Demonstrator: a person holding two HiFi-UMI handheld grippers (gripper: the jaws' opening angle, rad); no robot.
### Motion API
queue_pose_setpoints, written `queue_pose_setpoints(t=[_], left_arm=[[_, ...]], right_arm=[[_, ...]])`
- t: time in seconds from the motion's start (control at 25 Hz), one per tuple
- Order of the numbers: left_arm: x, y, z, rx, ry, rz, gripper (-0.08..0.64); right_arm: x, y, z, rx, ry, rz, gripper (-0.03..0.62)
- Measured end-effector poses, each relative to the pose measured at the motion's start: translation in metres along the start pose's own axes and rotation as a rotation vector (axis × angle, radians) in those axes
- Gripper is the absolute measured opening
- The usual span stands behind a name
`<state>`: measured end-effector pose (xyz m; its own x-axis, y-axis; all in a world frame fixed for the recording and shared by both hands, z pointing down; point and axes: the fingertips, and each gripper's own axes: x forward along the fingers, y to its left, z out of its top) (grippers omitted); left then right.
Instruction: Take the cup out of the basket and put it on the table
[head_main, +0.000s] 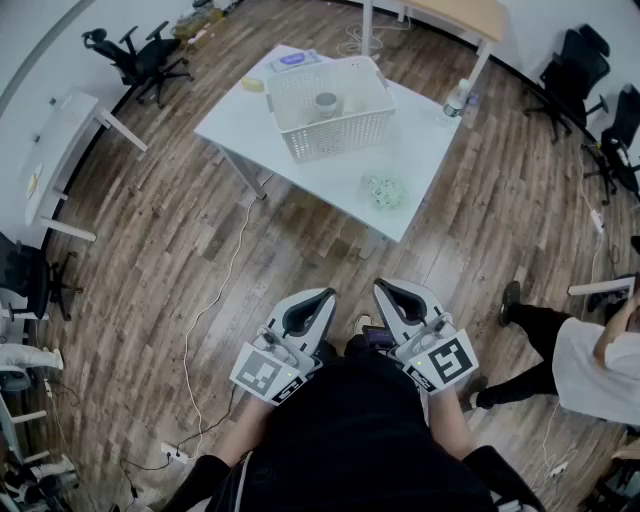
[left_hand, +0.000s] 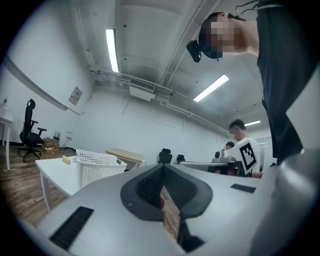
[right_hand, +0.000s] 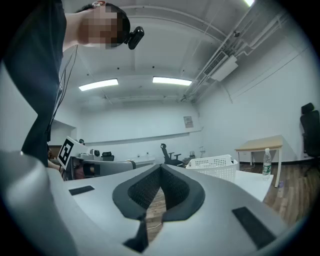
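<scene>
Between the jaws of the left gripper (left_hand: 162, 172) nothing is held: the dark pads meet along one seam in the left gripper view, and behind them only a strip of the wooden floor (head_main: 150, 250) shows. The right gripper (right_hand: 160, 175) stands the same way in its own view, pads together, gripping nothing. Both grippers point level and forward, held side by side low against the person's dark clothing in the head view, their tips close to each other and their marker cubes turned up toward the camera. Ahead of them lies a stretch of floor with a thin pale cable (head_main: 215, 290) running across it, and beyond that stands the white surface (head_main: 330, 175), well apart from both pairs of jaws. The white lattice basket (head_main: 340, 135) sits on the far half of that surface, and the cup (head_main: 326, 101) stands upright inside it, near the middle of its bottom. On the near corner of the surface, outside the basket, lies a small crumpled green thing (head_main: 386, 191); a clear bottle (head_main: 455, 100) stands at the right edge, and a yellow piece (head_main: 252, 85) lies at the far left edge. To the right, a seated person in a white top (head_main: 590, 360) is on the floor side, and black office chairs (head_main: 140, 60) stand around the room.
</scene>
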<state>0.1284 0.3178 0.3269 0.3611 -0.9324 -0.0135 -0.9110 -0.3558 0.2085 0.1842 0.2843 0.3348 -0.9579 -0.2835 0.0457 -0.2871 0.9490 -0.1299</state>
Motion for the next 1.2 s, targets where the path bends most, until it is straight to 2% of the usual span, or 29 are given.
queue_pose_setpoints(t=[0.36,0.6,1.0,1.2], left_arm=[[0.018,-0.002,0.002,-0.004,0.004,-0.003,0.009],[0.03,-0.006,-0.003,-0.015,0.006,-0.007,0.009],[0.064,-0.023,-0.006,0.003,0.016,0.023,0.009],[0.076,-0.029,-0.011,-0.018,-0.001,0.058,0.009]], right_arm=[[-0.007,-0.015,0.002,0.011,0.001,-0.013,0.025],[-0.017,-0.035,0.001,0.049,-0.031,-0.063,0.025],[-0.033,-0.057,0.0,0.04,-0.018,-0.003,0.025],[-0.035,-0.07,-0.007,0.047,0.003,0.034,0.025]])
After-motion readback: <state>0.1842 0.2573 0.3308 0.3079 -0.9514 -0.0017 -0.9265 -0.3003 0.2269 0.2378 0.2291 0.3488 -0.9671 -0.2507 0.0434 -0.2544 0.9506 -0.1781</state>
